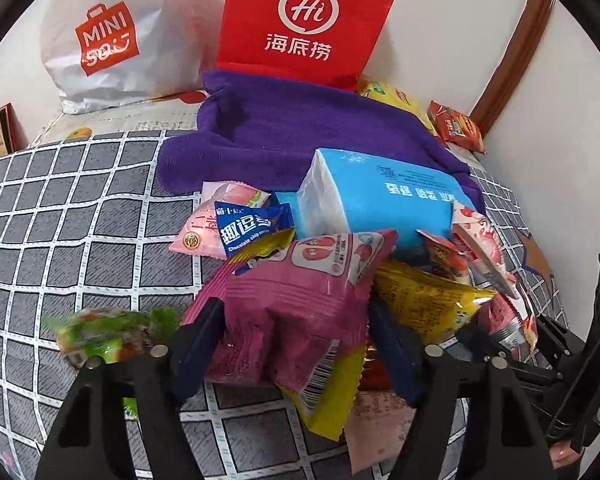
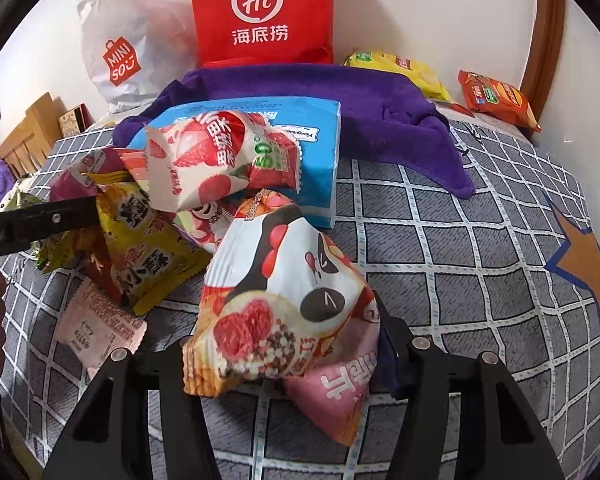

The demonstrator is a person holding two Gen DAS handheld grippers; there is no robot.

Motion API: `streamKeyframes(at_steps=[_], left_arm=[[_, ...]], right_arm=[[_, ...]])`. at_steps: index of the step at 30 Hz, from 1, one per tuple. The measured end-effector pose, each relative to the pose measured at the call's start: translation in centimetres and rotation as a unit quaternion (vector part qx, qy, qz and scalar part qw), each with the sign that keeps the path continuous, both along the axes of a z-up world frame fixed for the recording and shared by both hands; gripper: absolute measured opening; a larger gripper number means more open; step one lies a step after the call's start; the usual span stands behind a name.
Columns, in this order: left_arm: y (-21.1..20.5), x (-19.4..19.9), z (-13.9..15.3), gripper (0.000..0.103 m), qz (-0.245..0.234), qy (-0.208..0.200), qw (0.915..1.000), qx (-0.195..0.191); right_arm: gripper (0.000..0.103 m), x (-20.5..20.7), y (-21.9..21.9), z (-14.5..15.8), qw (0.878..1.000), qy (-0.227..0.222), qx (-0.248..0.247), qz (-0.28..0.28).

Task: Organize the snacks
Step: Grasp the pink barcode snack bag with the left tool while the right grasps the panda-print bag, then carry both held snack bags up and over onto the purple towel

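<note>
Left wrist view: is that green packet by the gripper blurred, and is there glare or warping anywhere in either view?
Left wrist view: the green packet is smeared, the pink packet sharp, with a glint on the yellow packet. Right wrist view: sharp, the panda packet crisp. Both views: fisheye bends the bedspread grid and darkens the corners.

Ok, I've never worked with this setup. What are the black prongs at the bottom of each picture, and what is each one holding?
Each picture comes from a camera on a hand-held gripper, looking along its two fingers. No robot arm: a person carries both. In the left view, the left gripper pinches a pink snack packet. In the right view, the right gripper grips a panda-print packet. Around them on the checked bedspread lie more snacks, a blue tissue pack and a purple towel.
</note>
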State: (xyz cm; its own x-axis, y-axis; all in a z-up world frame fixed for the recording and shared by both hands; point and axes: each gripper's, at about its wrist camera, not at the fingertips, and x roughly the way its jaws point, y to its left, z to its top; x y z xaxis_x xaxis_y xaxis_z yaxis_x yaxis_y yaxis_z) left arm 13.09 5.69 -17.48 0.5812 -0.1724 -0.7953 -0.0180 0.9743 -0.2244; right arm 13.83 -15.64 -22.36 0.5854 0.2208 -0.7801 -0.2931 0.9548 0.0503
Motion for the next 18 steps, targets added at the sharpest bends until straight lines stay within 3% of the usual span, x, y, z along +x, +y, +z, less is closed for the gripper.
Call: streamKeyframes(at_steps=[18], left_arm=[[-0.9, -4.8, 4.6, 0.069, -0.008, -0.036, 0.9993, -0.008]], right_arm=[[0.057, -4.0, -2.2, 5.4, 0.997, -0.047, 0.056, -0.009]])
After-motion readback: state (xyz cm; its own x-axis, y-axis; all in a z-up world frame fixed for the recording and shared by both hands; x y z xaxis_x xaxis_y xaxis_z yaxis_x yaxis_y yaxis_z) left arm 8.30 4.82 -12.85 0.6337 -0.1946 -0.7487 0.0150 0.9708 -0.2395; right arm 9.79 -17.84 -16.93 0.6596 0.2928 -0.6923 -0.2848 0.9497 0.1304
